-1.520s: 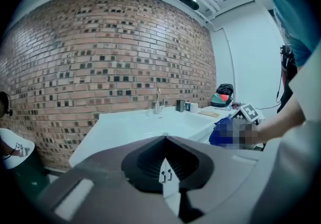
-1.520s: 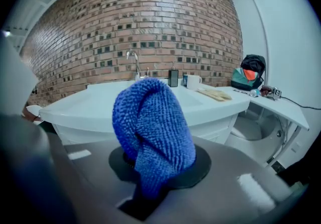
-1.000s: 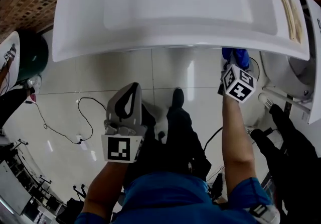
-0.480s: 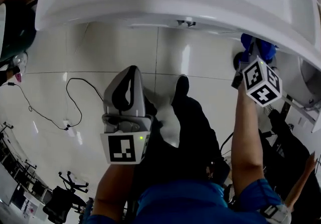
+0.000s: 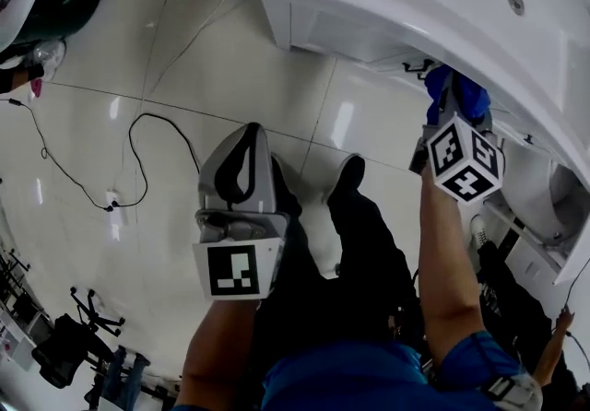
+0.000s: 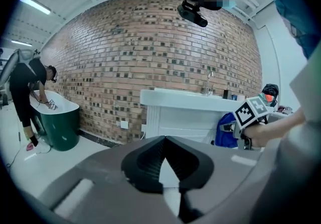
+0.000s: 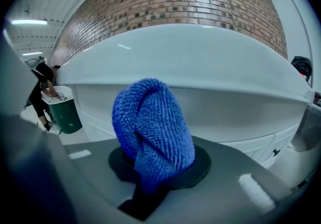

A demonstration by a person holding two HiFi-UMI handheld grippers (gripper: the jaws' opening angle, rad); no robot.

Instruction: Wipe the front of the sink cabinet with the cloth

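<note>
Blue microfibre cloth [image 7: 153,127] is gripped tight in our right claw [image 7: 150,173], just below the sink rim [image 7: 190,52], close to the white cabinet front [image 7: 235,117]. Our left claw [image 6: 163,142] is clenched on nothing.

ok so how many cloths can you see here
1: a blue cloth clamped in the right gripper, close to the sink cabinet front. The left gripper has none; others may be hidden.
</note>
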